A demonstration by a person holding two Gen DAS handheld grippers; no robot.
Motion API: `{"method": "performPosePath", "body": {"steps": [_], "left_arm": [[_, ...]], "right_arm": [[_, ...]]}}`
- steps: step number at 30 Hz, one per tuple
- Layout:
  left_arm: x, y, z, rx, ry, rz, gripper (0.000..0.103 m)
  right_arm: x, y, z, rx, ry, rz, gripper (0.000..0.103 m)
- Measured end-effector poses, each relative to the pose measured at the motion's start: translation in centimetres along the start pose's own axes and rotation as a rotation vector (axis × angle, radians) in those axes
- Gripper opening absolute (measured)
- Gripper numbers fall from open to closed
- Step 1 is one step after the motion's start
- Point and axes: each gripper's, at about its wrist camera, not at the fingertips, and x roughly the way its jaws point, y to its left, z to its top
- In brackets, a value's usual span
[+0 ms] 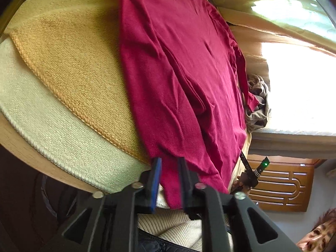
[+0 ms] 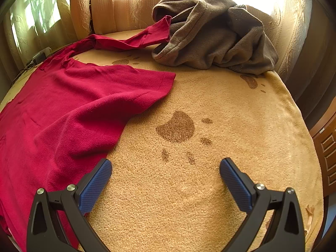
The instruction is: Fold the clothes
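In the left wrist view a cream knitted cloth (image 1: 42,113) lies at the far left, and overlapping it is a tan towel (image 1: 69,63) with a braided edge, both spread on the worktop (image 1: 37,159). Right of them the red long-sleeved shirt (image 1: 180,67) lies lengthwise away from the camera, wrinkled, one sleeve running down its right side. Its near hem hangs over the worktop edge, and a fold of it sits between the fingers of the left tool (image 1: 170,163); the jaws stand partly apart and the pads do not look pressed on the cloth, so the tool appears released. Further right a crumpled grey garment (image 1: 257,105) lies just beside the sleeve cuff, with a bright window behind it, and a carved wooden cabinet (image 1: 279,187) stands low at the right

In the right wrist view the red shirt (image 2: 63,113) covers the left part of the tan towel (image 2: 210,168), its sleeve (image 2: 134,40) stretching back and right until the cuff touches the grey garment (image 2: 212,33), which is heaped at the far edge against pale curtains (image 2: 130,8). Dark paw-print marks (image 2: 176,129) show on the bare towel in the middle. The right tool (image 2: 166,168) hovers above this bare patch with its blue-padded jaws spread wide and nothing between them
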Motion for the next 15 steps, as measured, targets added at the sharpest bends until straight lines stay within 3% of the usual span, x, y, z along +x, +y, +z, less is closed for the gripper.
{"method": "performPosePath", "body": {"steps": [1,2,6,15], "left_arm": [[-0.1,-0.1,0.0,-0.004,-0.006,-0.03,0.071],[-0.3,-0.4,0.0,0.005,-0.022,-0.017,0.08],[-0.8,-0.8,0.0,0.017,-0.049,0.057,0.08],[0.2,-1.7,0.4,0.022,-0.054,0.067,0.08]], "right_arm": [[0.0,0.0,0.0,0.0,0.0,0.001,0.103],[0.0,0.0,0.0,0.001,-0.001,0.002,0.103],[0.0,-0.1,0.0,0.001,-0.001,0.004,0.103],[-0.1,-0.2,-0.1,0.006,-0.004,0.013,0.103]]}}
